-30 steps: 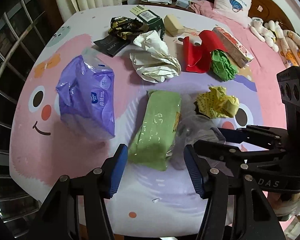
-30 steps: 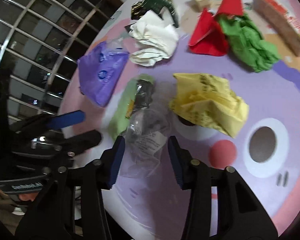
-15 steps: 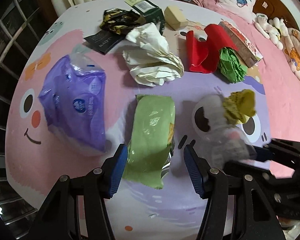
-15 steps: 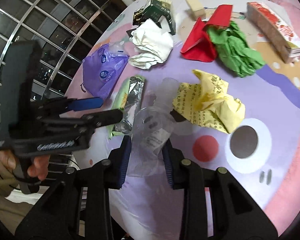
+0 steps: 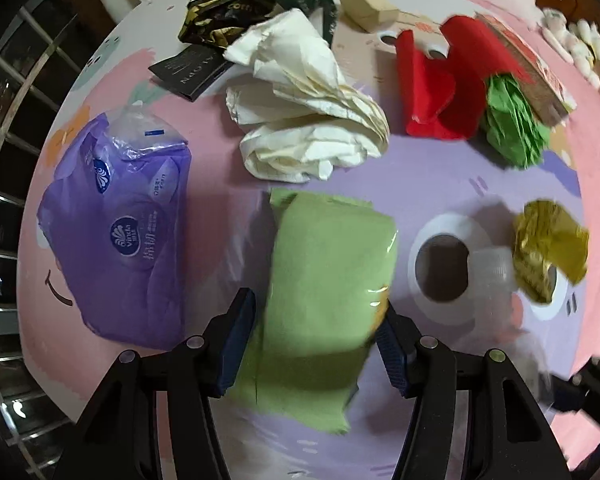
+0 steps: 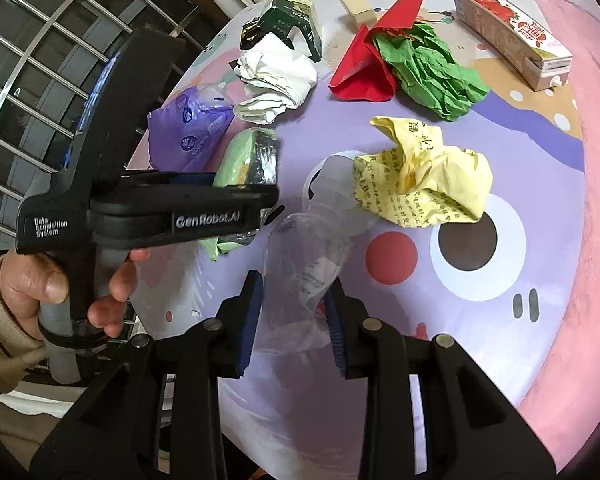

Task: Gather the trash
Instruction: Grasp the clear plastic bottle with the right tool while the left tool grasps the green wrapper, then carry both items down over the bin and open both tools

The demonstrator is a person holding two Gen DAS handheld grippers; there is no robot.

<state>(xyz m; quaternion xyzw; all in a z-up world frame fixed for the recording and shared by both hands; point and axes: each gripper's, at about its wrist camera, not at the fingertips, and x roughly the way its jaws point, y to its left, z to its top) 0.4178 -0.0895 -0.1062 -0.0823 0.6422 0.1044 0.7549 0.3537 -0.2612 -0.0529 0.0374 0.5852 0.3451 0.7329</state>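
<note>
A flattened green wrapper (image 5: pixel 328 272) lies on the round cartoon-print table (image 5: pixel 440 184). My left gripper (image 5: pixel 314 336) points straight down over it, open, one finger on each side of its near end. The wrapper's silver inside (image 6: pixel 266 156) shows in the right wrist view, beneath the left gripper (image 6: pixel 244 188). My right gripper (image 6: pixel 294 316) is shut on a crushed clear plastic bottle (image 6: pixel 308 256), whose neck points toward a crumpled yellow paper (image 6: pixel 424 176). In the left wrist view the bottle (image 5: pixel 492 272) is a blurred clear shape at the right.
A purple tissue pack (image 5: pixel 116 240) lies just left of the green wrapper. Behind it are crumpled white paper (image 5: pixel 312 120), red paper (image 5: pixel 440 88), green paper (image 5: pixel 512 128) and dark wrappers (image 5: pixel 220 24). A red carton (image 6: pixel 508 28) sits far right. Window bars (image 6: pixel 40 60) stand left.
The left gripper has come down and forward, so the green wrapper now lies between its fingers. The right gripper has squeezed tighter on the bottle and drawn it away to the right.
</note>
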